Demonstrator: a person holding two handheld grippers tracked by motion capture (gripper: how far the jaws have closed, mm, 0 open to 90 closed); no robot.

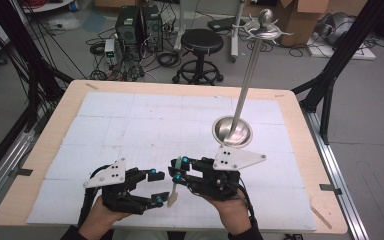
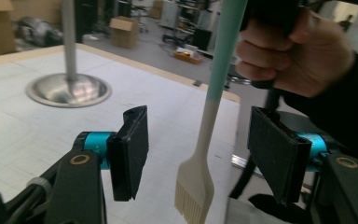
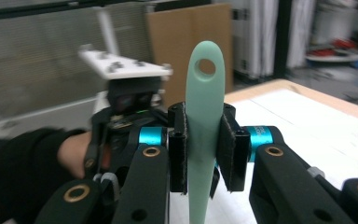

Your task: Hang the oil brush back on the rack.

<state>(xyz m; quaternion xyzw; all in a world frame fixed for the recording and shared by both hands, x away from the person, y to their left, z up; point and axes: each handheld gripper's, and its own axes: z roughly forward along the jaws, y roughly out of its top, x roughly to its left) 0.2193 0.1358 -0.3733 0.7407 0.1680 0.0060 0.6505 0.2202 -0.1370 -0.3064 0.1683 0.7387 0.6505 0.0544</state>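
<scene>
My right gripper [image 3: 204,154] is clamped on the green handle of a pastry brush [image 2: 205,126], its two pads pressing the flat sides partway down, with the hanging hole [image 3: 207,66] standing above the pads. The brush hangs bristles-down, and in the left gripper view the cream bristle head [image 2: 193,191] sits in the gap between the spread pads [image 2: 133,149] of my left gripper [image 1: 155,186], touching neither as far as I can tell.

My worry is the handover. If I close the left one now, the pads would meet the neck just above the bristles, a thin, tapering part, and the brush may pivot or slip once the right lets go. Letting go too soon would drop it onto the white mat [image 1: 130,120]. Closing while the brush sits off-centre could push it sideways and twist it in the right pads.

As for pose: both hands sit low at the near edge of the table [image 1: 300,145], grippers facing each other, tips almost meeting. The right hand holds its gripper level, pointing leftward; the left points rightward, jaws wide. The steel stand [image 1: 232,131] rises beyond the right fingers, well apart from them.
</scene>
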